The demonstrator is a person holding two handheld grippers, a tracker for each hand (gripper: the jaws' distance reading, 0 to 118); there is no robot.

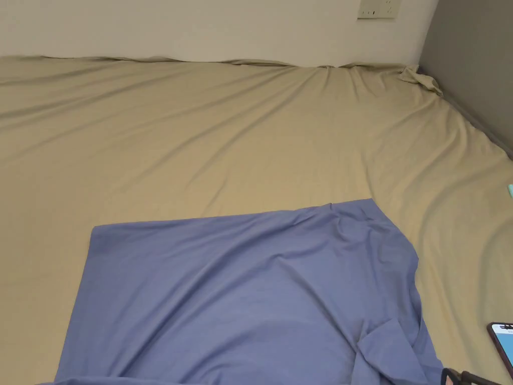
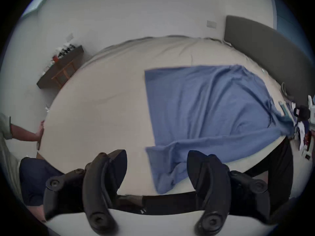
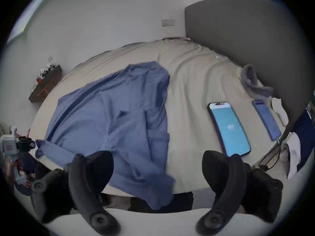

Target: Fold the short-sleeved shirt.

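Observation:
A blue short-sleeved shirt (image 1: 240, 296) lies spread and wrinkled on the beige bed sheet (image 1: 200, 140), its near part hanging over the bed's front edge. In the left gripper view my left gripper (image 2: 157, 158) stands wide open, with a drooping corner of the shirt (image 2: 201, 106) showing between the jaws but not pinched. My right gripper (image 3: 158, 156) is also wide open, above the shirt's (image 3: 110, 117) overhanging hem. Far left in the right gripper view, the left gripper (image 3: 25, 145) sits by the shirt's corner.
Two lit phones (image 3: 229, 129) (image 3: 266, 120) lie on the sheet right of the shirt, with a grey cloth (image 3: 252, 83) and the grey headboard (image 3: 255, 40) beyond. Another person's hand (image 2: 36, 132) rests on the bed's left edge. A dark shelf (image 2: 59, 69) stands by the wall.

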